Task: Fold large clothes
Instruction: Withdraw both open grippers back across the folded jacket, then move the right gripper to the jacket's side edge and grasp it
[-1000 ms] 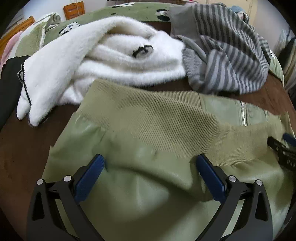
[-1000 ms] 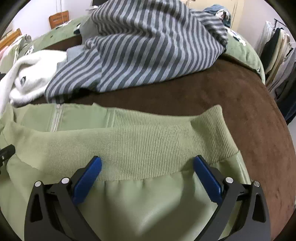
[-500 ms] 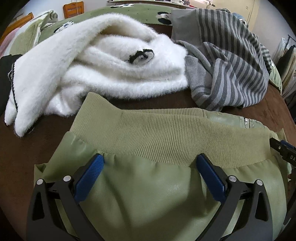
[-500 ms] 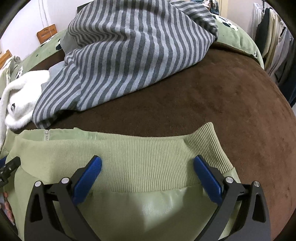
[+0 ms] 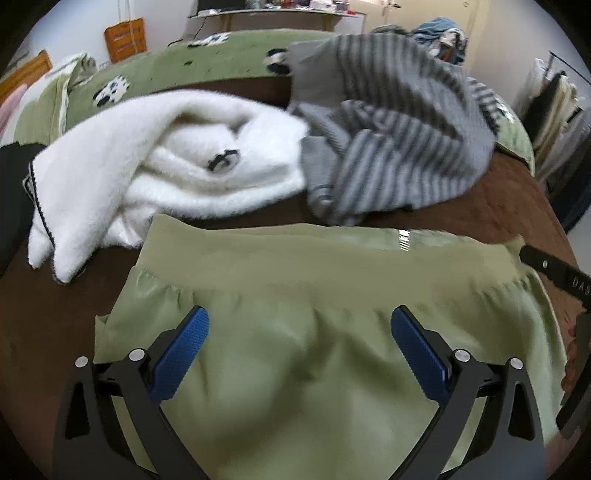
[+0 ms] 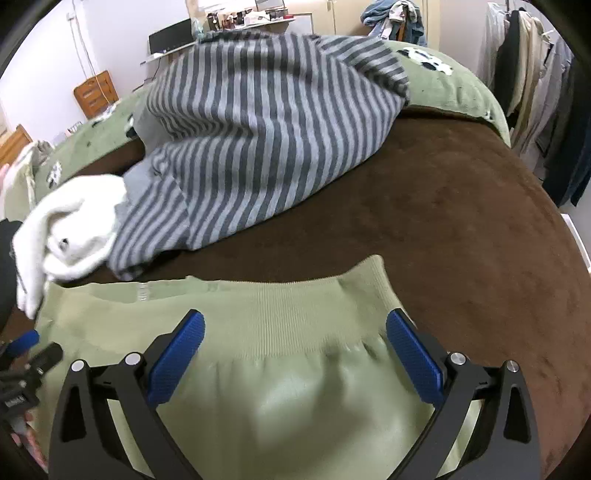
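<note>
Fluffy white top [image 5: 155, 170] at far left of brown bed cover [image 6: 461, 229], touching striped grey top [image 6: 258, 129] beside it. Green jacket [image 5: 295, 314] flat at near edge, ribbed band [image 6: 295, 314] facing far side. Left gripper [image 5: 299, 332] low over jacket's left part, fingers wide, holding nothing. Right gripper [image 6: 295, 332] same over right part, wide apart, empty

- A home bedroom.
- A bed [image 6: 461, 192] with a brown cover and a green quilt [image 6: 447, 85].
- Loose clothes [image 6: 258, 122] piled on it.
- Garments on a rack [image 6: 532, 74]; a cluttered desk [image 6: 236, 22] by the wall.
</note>
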`<state>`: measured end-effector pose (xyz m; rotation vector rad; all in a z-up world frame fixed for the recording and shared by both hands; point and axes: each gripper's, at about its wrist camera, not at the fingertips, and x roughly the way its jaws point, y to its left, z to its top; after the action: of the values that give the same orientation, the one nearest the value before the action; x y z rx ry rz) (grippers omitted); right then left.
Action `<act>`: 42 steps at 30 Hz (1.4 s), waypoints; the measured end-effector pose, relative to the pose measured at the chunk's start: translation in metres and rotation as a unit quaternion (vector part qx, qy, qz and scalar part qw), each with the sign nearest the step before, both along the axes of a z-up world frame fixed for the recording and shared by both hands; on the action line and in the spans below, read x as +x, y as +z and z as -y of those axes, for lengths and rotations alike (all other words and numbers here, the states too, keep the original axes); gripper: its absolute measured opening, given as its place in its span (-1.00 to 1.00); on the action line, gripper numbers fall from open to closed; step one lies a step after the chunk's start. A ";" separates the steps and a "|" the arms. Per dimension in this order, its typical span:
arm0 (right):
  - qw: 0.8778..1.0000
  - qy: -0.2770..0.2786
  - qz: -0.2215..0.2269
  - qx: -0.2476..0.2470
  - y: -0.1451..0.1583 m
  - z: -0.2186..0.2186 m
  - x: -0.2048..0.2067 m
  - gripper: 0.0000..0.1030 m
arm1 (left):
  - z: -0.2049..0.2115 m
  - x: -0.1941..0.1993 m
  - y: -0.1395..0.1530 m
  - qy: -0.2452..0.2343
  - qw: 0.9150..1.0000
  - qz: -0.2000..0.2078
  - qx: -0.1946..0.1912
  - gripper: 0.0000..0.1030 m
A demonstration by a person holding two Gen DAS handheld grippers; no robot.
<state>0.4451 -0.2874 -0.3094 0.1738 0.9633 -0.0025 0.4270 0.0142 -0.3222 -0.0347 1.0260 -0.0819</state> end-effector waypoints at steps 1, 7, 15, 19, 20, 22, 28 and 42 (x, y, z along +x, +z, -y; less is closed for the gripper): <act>1.000 0.001 0.000 0.003 0.007 0.002 -0.006 0.89 | 0.002 -0.006 0.002 -0.003 1.000 0.000 0.000 0.88; 1.000 0.015 0.014 0.003 0.049 0.011 -0.055 0.89 | 0.015 -0.043 0.008 -0.020 1.000 -0.019 -0.002 0.88; 1.000 0.001 0.016 0.009 0.063 0.023 -0.122 0.89 | 0.026 -0.075 -0.002 -0.025 0.999 -0.030 -0.013 0.88; 1.000 -0.013 0.003 0.024 0.050 0.026 -0.149 0.89 | 0.036 -0.081 -0.015 -0.032 0.999 -0.037 -0.001 0.88; 0.999 -0.017 -0.001 0.028 0.044 0.026 -0.157 0.89 | 0.039 -0.082 -0.023 -0.036 0.998 -0.042 0.002 0.88; 0.999 -0.018 -0.009 0.039 0.033 0.027 -0.171 0.89 | 0.041 -0.084 -0.040 -0.040 0.997 -0.061 0.005 0.88; 0.994 -0.064 -0.032 0.082 -0.002 0.041 -0.218 0.89 | 0.035 -0.088 -0.057 -0.040 0.998 -0.053 -0.017 0.90; 0.928 -0.217 -0.007 0.303 -0.079 0.097 -0.249 0.88 | 0.037 -0.089 -0.061 -0.063 0.997 -0.036 -0.010 0.90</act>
<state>0.1956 -0.3845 -0.3881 0.9577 0.8988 -0.1134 0.3382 -0.0225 -0.3834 0.0087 1.0982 -0.2080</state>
